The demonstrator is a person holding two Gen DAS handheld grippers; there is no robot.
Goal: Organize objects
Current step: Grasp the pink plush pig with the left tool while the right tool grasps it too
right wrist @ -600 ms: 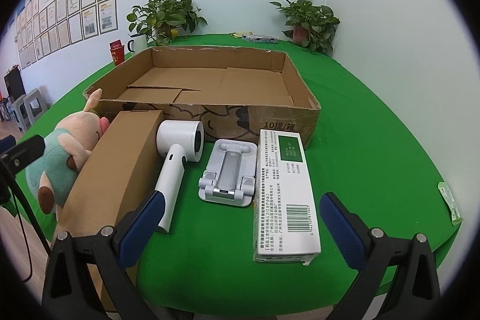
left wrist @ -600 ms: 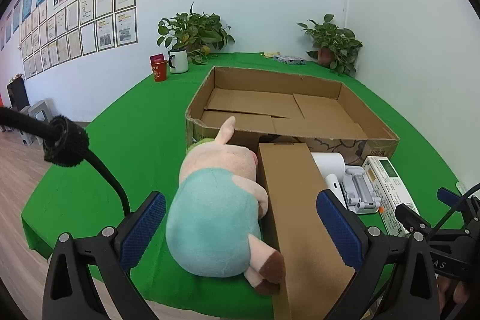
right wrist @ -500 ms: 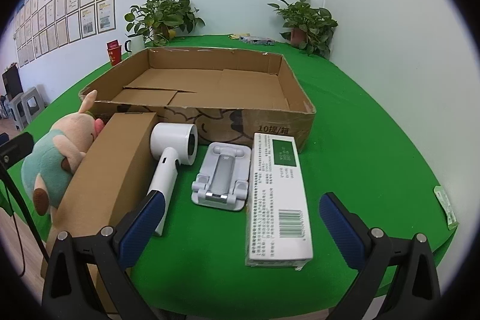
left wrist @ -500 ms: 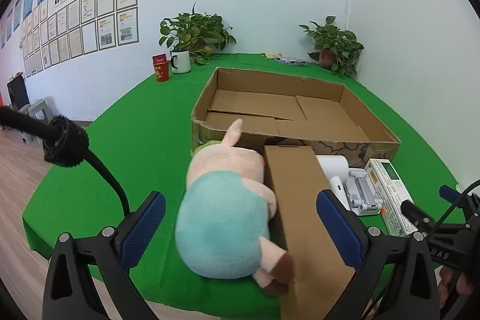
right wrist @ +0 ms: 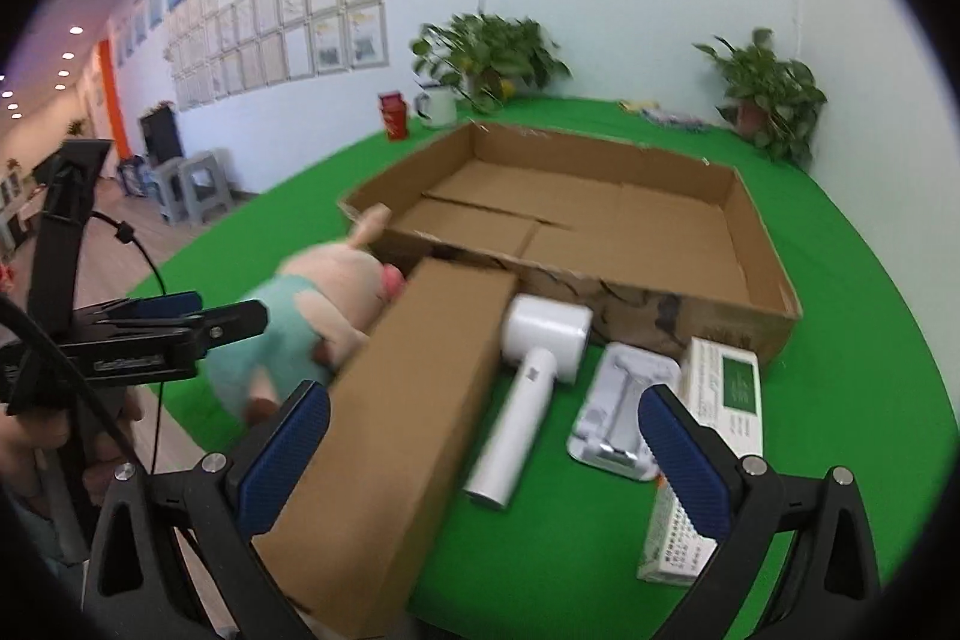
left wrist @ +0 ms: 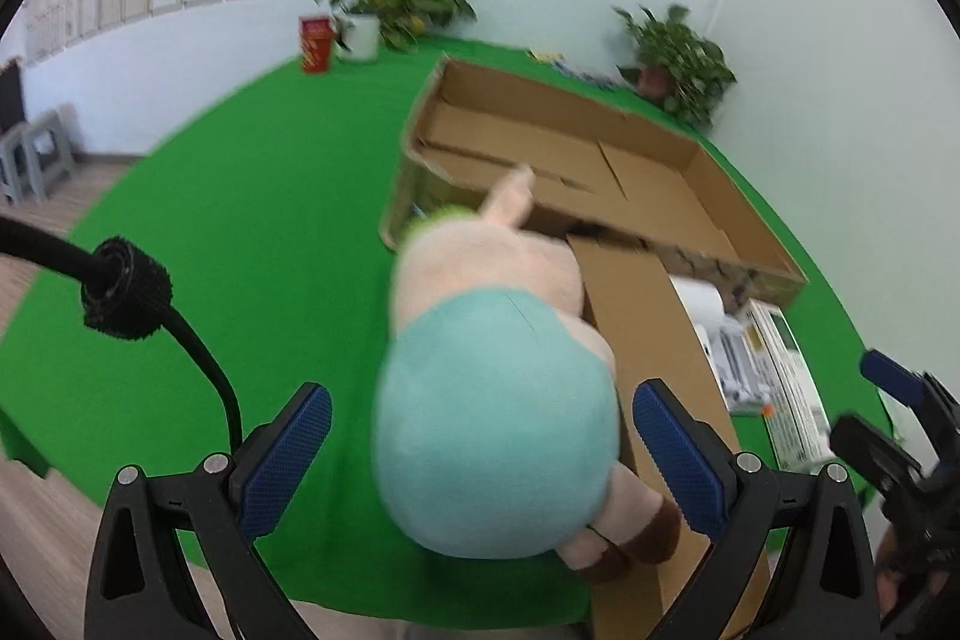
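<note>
Left gripper (left wrist: 480, 460) spread wide over the plush pig (left wrist: 498, 400), blue pads (left wrist: 288, 454) on either side of its teal body, apart from it as far as can be told; frame blurred. Pig lying on the green table (left wrist: 240, 220), just in front of the tray box (left wrist: 600, 166), head toward it, right flank against the long carton (left wrist: 648, 370).

Right gripper (right wrist: 480, 460) also open, gripping nothing, hovering over the carton's near end and the white hair dryer (right wrist: 528, 382). Dryer just right of the carton, head almost against the tray box's front wall. Right of the dryer, a white stand (right wrist: 624, 412), then a white-and-green packet (right wrist: 714, 442), both in front of the tray box.

Behind the tray box, a red cup (right wrist: 394, 116), a white mug (right wrist: 438, 107) and two potted plants (right wrist: 492, 52), far from the pig.
</note>
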